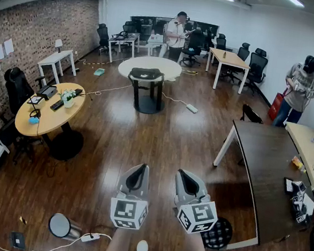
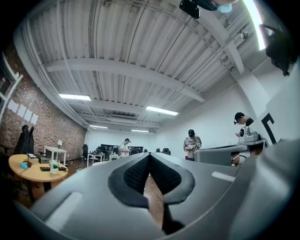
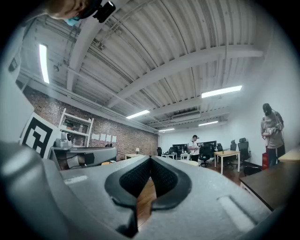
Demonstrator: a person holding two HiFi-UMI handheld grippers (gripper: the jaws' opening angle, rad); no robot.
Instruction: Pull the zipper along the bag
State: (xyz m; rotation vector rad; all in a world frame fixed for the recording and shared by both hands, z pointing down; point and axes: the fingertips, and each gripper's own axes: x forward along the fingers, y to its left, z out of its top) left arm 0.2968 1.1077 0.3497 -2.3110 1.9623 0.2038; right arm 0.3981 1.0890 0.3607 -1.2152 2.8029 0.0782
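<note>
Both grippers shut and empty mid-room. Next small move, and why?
Probably step toward the black stand ahead, by the round white table: the dark item on it may be the bag. The left gripper and right gripper are shut on nothing, over dark wooden floor; no zipper within reach.

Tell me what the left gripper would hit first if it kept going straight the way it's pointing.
Nothing close: the left gripper, jaws shut, points over open wood floor. First in line looks like the black stand far ahead, though depth is unclear.
</note>
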